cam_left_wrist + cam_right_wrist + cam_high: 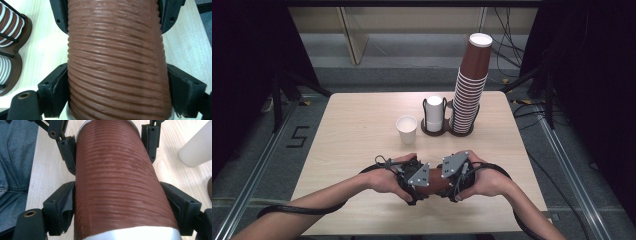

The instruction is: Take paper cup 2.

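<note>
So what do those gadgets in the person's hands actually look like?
Each is a chunky black hand-held tool. The left gripper and right gripper each carry a grey three-cornered plate with small holes on top, and a black cable trails back along each bare forearm. The jaws are black blocks with screw holes.

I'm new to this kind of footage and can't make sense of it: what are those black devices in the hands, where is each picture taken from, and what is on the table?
A person holds a hand-operated clamp in each hand: the left gripper and the right gripper. The wide picture looks down from above the table. The two close-ups come from cameras riding on each gripper, looking along its black jaws. Both grippers clamp the same ribbed brown cup sleeve, one from each end, with a white cup inside it. Farther back stand a lone white cup, a short stack of white cups and a tall stack of brown sleeved cups, both stacks in a wooden rack.
</note>
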The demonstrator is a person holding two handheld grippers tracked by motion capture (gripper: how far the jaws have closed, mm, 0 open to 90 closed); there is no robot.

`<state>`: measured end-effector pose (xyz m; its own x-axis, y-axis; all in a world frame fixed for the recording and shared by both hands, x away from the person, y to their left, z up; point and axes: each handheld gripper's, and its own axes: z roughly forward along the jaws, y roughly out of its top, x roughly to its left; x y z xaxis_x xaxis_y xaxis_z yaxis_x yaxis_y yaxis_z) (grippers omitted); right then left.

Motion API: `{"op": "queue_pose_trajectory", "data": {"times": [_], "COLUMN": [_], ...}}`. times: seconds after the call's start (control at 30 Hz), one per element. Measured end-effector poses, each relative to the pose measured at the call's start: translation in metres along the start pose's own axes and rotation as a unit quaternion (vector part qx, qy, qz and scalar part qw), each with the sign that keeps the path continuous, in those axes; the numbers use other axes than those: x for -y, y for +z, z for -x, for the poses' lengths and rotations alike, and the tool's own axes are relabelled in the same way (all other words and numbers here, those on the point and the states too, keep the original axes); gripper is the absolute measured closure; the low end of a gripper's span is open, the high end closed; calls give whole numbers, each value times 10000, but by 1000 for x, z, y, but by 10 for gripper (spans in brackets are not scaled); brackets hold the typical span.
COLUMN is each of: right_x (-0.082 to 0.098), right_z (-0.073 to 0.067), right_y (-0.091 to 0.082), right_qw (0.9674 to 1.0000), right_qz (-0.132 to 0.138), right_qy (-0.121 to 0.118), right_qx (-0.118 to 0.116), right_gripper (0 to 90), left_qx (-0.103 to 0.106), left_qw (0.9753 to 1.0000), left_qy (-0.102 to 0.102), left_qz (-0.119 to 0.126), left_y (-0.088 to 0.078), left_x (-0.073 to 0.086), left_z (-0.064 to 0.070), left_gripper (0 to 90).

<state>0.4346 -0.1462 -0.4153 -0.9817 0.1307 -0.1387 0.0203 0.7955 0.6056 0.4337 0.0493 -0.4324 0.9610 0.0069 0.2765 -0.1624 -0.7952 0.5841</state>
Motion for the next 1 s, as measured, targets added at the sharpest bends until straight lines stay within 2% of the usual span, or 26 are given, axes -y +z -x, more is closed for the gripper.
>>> {"op": "queue_pose_trajectory", "data": {"times": [0.07, 0.27, 0.3, 0.4, 0.43, 0.5, 0.57, 0.6, 0.67, 0.73, 0.8, 0.87, 0.9, 0.97, 1.0], "right_x": [0, 0, 0, 1, 2, 2, 2, 2, 3, 3, 3, 5, 5, 7, 9], "right_z": [0, 3, 3, 3, 3, 3, 1, 2, 3, 3, 4, 2, 2, 2, 2], "right_y": [0, -1, -1, 0, 0, 1, -1, -1, -2, -3, -3, -2, -2, -4, -5], "right_qw": [10000, 9998, 9998, 9996, 9996, 9995, 9998, 9995, 9992, 9992, 9988, 9989, 9987, 9984, 9987], "right_qz": [10, 5, 53, 59, 48, 77, 47, 87, 102, 110, 169, 213, 227, 315, 337], "right_qy": [-38, -205, -194, -251, -259, -272, -163, -289, -380, -348, -438, -391, -441, -460, -374], "right_qx": [-11, -27, -86, -114, -83, -106, -112, -114, -90, -156, -126, -157, -100, -56, -61], "right_gripper": [206, 221, 223, 227, 228, 229, 230, 231, 232, 232, 230, 227, 227, 227, 226], "left_qx": [63, 8, 22, 20, 29, 26, 7, 11, 12, 16, 93, 137, 168, 149, 137], "left_qw": [10000, 10000, 9999, 10000, 9999, 9999, 10000, 10000, 10000, 10000, 9999, 9998, 9997, 9997, 9996], "left_qy": [4, 28, 102, 38, 99, 90, 50, 88, 93, 94, 65, -98, -164, -160, -175], "left_qz": [-16, 0, -63, -14, -70, -43, 18, -14, -16, -19, -5, 96, 101, 148, 155], "left_y": [-1, -1, -2, -1, -1, -1, 0, -1, -1, -1, -1, -1, -1, -2, -2], "left_x": [0, 0, 0, 0, 0, 0, -1, -1, -2, -2, -2, -1, 0, 3, 4], "left_z": [-1, 0, 0, 1, 0, 1, 2, 1, 1, 1, 1, 2, 2, 1, 1], "left_gripper": [152, 153, 153, 155, 155, 155, 156, 156, 155, 150, 135, 102, 65, 17, 0]}}
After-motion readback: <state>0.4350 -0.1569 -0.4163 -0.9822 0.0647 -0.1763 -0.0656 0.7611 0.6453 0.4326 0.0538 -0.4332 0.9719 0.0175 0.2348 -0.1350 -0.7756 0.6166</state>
